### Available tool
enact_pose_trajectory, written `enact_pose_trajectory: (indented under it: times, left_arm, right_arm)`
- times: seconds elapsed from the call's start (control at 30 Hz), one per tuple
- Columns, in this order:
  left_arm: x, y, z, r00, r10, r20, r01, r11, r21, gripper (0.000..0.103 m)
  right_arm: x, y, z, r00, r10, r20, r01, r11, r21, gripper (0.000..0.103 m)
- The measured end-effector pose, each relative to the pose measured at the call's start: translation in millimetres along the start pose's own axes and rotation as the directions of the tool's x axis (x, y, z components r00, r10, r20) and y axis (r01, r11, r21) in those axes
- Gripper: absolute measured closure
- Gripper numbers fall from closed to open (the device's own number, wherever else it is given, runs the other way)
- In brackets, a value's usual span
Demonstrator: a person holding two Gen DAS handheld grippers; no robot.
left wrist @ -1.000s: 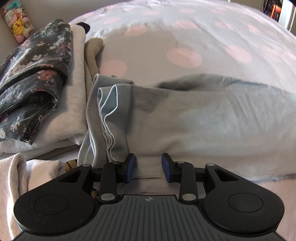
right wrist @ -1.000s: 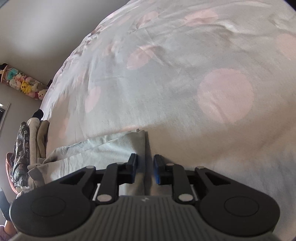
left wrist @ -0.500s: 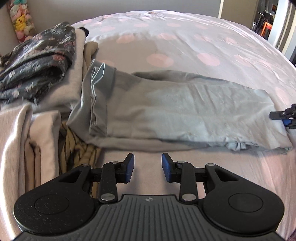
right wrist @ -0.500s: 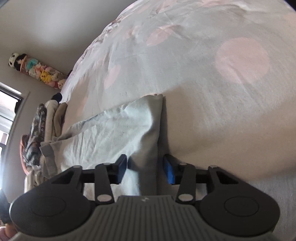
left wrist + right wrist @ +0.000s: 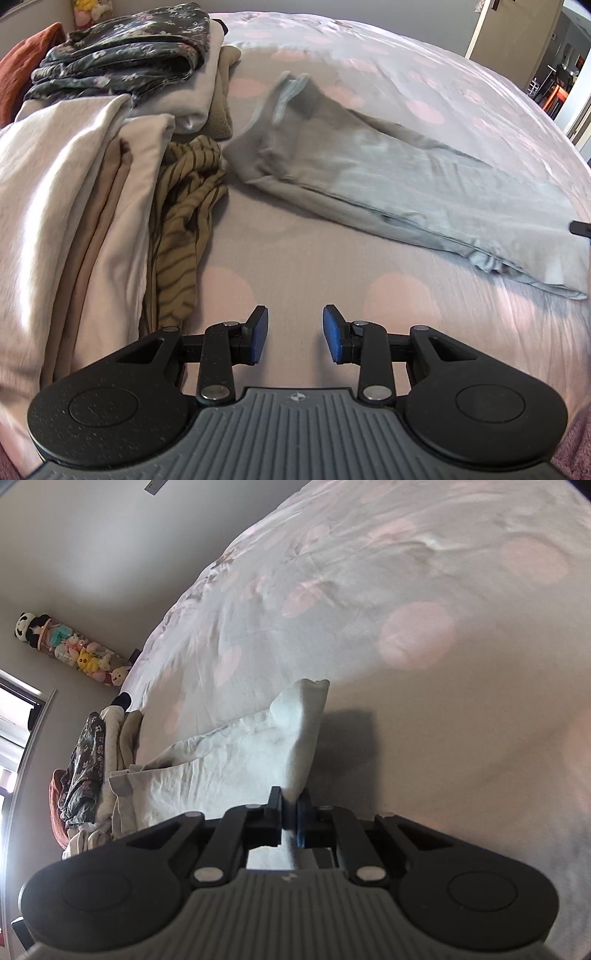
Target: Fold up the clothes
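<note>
The right gripper point(image 5: 290, 814), spread a second ago, is closing on the trousers' point(image 5: 406, 177) end near the bed's point(image 5: 295, 258) right edge, lifting it to fold; the left gripper point(image 5: 295, 334), withdrawn, is spread and empty.

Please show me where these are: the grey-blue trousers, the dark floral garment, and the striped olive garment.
grey-blue trousers point(image 5: 424, 177): left wrist view, middle of the folded legs.
dark floral garment point(image 5: 125, 55): left wrist view, top of the pile.
striped olive garment point(image 5: 184, 206): left wrist view, its crumpled middle.
</note>
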State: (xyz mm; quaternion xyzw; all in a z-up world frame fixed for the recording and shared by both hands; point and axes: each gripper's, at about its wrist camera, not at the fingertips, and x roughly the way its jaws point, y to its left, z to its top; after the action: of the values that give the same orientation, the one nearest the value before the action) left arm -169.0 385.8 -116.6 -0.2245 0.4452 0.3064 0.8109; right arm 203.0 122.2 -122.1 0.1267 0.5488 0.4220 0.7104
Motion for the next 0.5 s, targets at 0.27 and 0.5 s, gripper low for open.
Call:
enact_pose_trajectory:
  times: [0.27,0.5]
  left_arm:
    - [-13.9,-16.6,-7.7,0.998,-0.062,0.019,0.062,0.997,0.035,0.072]
    - [-14.1,-52.8,14.9,0.99,-0.13,0.055,0.122,0.984,0.129,0.07]
  right_arm:
    - [-88.6,-72.9,-4.5,0.981,-0.183,0.062,0.179,0.981,0.078,0.095]
    - [-97.2,-98.0,-10.4,0.963,-0.263,0.057,0.258,0.963,0.072,0.094]
